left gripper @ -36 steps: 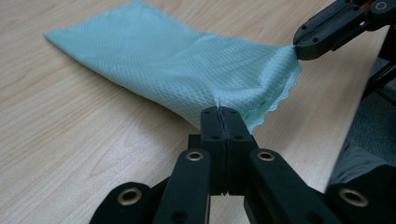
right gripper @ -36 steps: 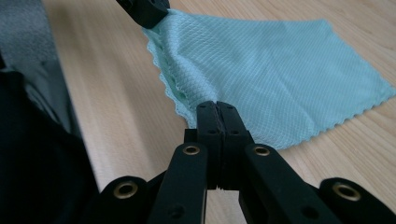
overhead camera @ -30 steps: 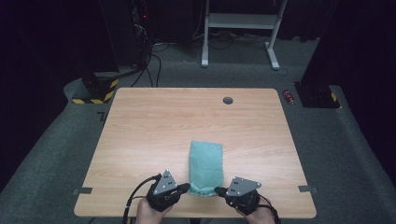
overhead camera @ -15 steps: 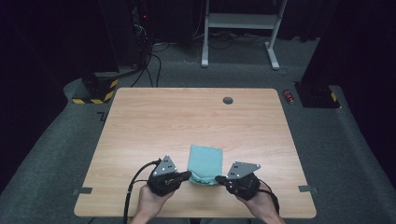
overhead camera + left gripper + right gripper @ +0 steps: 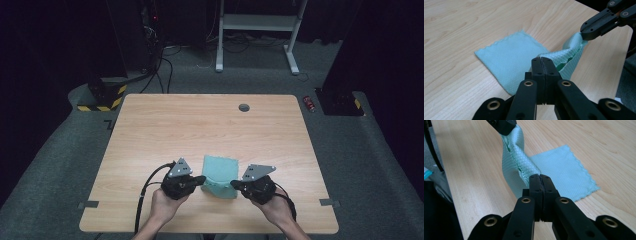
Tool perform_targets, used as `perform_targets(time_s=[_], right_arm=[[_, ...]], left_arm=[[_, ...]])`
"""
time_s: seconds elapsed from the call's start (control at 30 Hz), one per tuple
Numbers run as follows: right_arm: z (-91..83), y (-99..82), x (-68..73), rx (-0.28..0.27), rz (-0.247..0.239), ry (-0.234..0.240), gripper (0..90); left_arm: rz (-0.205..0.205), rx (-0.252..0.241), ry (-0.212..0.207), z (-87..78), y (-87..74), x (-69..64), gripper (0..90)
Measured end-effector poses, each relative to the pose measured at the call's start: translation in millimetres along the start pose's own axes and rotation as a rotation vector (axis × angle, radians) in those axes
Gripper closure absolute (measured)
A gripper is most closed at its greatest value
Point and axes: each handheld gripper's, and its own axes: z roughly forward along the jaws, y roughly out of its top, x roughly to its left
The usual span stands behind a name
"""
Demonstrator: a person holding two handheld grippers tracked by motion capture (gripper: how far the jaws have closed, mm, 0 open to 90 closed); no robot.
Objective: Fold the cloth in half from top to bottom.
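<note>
- Cloth (image 5: 220,172), pale green, lies near the front edge of the bench (image 5: 200,125), its near edge lifted off the wood and its far part flat.
- Left hand-held gripper (image 5: 541,62): jaws pressed together, pinching one near corner of the cloth.
- Right hand-held gripper (image 5: 540,180): jaws likewise clamped on the other near corner.
- Between them the raised edge sags in folds, seemingly doubled over.

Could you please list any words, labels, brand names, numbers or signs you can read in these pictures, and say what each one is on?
No text can be read anywhere.
Cloth: plain woven pattern, no label or print.
Left gripper and right gripper: black, no markings showing.
Table: bare wood grain.
Small red object on the floor: any print is too small to read.
Yellow-and-black hazard stripes: a warning pattern, no words.
</note>
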Motion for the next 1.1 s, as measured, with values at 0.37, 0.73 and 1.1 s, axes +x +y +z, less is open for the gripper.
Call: perform_targets(time_s=[0.37, 0.73, 1.1], right_arm=[[11.1, 1.7, -17.0, -0.007, 0.044, -0.033, 89.5], [32.3, 2.7, -37.2, 0.037, 0.091, -0.052, 89.4], [57.8, 1.6, -54.9, 0.090, 0.148, -0.051, 89.1]], left_arm=[[-0.049, 0.007, 0.009, 15.0, 6.3, 17.5, 89.7], [-0.074, 0.066, 0.045, 39.5, 15.4, 36.7, 89.6], [-0.139, 0.128, 0.075, 65.3, 12.8, 55.3, 89.5]])
